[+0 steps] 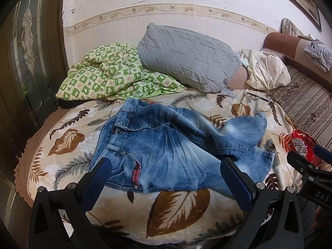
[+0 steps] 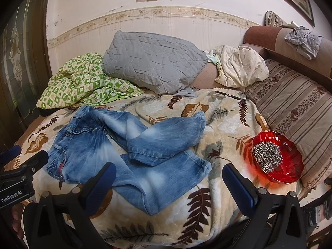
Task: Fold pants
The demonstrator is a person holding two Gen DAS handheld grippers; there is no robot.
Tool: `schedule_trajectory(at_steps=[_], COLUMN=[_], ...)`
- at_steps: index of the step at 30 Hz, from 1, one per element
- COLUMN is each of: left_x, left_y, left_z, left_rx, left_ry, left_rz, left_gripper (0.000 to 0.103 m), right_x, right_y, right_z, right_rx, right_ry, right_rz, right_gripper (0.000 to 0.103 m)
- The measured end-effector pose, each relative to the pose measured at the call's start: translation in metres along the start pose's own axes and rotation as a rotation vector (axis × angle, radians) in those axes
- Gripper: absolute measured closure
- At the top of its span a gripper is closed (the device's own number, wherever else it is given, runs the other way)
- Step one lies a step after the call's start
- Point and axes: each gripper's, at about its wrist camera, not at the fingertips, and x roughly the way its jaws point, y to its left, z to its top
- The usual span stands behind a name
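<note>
Blue faded jeans (image 1: 166,145) lie crumpled on a leaf-patterned blanket (image 1: 178,207) on the bed, waistband to the left, legs bent and crossed to the right. They also show in the right wrist view (image 2: 128,151). My left gripper (image 1: 166,166) is open and empty, hovering just above the jeans' near edge by the waist and hip. My right gripper (image 2: 169,174) is open and empty, over the lower leg's hem end. The right gripper's body shows at the right edge of the left wrist view (image 1: 311,170).
A red glass bowl of sunflower seeds (image 2: 278,159) sits on the blanket right of the jeans. A grey pillow (image 2: 153,62), a green checked quilt (image 2: 83,83) and a cream cloth (image 2: 240,66) lie behind. A pen (image 2: 228,95) lies near the pillow. A striped cushion (image 2: 300,108) is at right.
</note>
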Motion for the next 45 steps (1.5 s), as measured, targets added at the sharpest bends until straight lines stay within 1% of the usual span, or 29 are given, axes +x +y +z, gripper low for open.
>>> schedule_trajectory(at_steps=[16, 27, 30, 32, 34, 35, 36, 37, 38, 39, 40, 41, 44, 45], left_x=[0.002, 0.009, 0.012, 0.015, 0.023, 0.026, 0.032, 0.039, 0.047, 0.058, 0.068, 0.081, 0.102, 0.111], left_y=[0.000, -0.010, -0.013, -0.015, -0.018, -0.021, -0.026, -0.032, -0.037, -0.046, -0.052, -0.060, -0.080, -0.085], left_z=[-0.001, 0.000, 0.000, 0.001, 0.002, 0.003, 0.004, 0.004, 0.005, 0.004, 0.005, 0.005, 0.008, 0.010], left_rx=[0.003, 0.020, 0.023, 0.020, 0.032, 0.051, 0.080, 0.107, 0.121, 0.128, 0.124, 0.117, 0.115, 0.101], left_ry=[0.006, 0.026, 0.030, 0.033, 0.061, 0.065, 0.069, 0.086, 0.111, 0.151, 0.187, 0.218, 0.226, 0.241], left_rz=[0.000, 0.004, -0.007, -0.044, -0.127, -0.146, -0.149, -0.155, -0.181, -0.232, -0.266, -0.277, -0.269, -0.266], left_gripper=[0.000, 0.000, 0.000, 0.000, 0.000, 0.000, 0.000, 0.000, 0.000, 0.000, 0.000, 0.000, 0.000, 0.000], right_x=[0.001, 0.008, 0.011, 0.014, 0.019, 0.022, 0.024, 0.027, 0.031, 0.036, 0.041, 0.047, 0.061, 0.066], right_y=[-0.003, -0.006, -0.009, -0.012, -0.020, -0.026, -0.034, -0.043, -0.054, -0.064, -0.072, -0.084, -0.112, -0.119], right_z=[-0.002, -0.001, -0.002, -0.002, -0.003, -0.004, -0.005, -0.007, -0.009, -0.010, -0.011, -0.011, -0.010, -0.008], right_rx=[0.007, 0.013, 0.013, 0.008, 0.017, 0.027, 0.040, 0.058, 0.076, 0.092, 0.105, 0.129, 0.175, 0.179], right_ry=[0.007, 0.024, 0.028, 0.034, 0.049, 0.057, 0.064, 0.067, 0.073, 0.085, 0.091, 0.100, 0.110, 0.105], right_rz=[0.003, 0.004, 0.004, 0.008, 0.014, 0.032, 0.062, 0.092, 0.100, 0.097, 0.102, 0.105, 0.129, 0.139], right_gripper=[0.000, 0.000, 0.000, 0.000, 0.000, 0.000, 0.000, 0.000, 0.000, 0.000, 0.000, 0.000, 0.000, 0.000])
